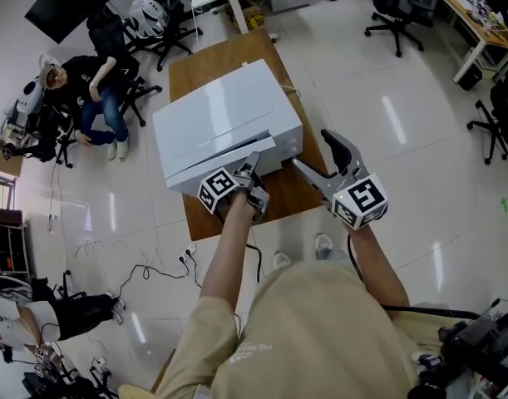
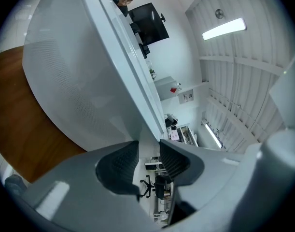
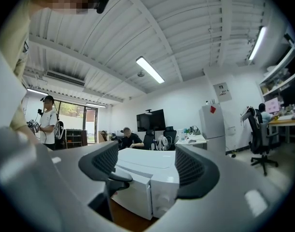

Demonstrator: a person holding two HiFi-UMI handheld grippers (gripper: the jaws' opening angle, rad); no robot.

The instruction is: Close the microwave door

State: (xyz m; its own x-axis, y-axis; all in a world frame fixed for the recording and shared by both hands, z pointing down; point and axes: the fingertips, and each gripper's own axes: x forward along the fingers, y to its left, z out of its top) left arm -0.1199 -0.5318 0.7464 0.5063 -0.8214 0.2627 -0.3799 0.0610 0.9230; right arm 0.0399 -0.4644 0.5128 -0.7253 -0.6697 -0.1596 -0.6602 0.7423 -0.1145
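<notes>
You are holding your left gripper [image 1: 254, 165], jaws pinched together on nothing, at the front of the microwave [image 1: 224, 119] while your right gripper [image 1: 317, 153] is hovering part-open and empty.

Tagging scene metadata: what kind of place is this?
Likely an open-plan office or lab: swivel chairs, a cluttered desk and a wall screen, with a microwave on a wooden table in the middle.

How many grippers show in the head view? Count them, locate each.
2. The left gripper at the microwave's front, the right gripper just right of it.
</notes>
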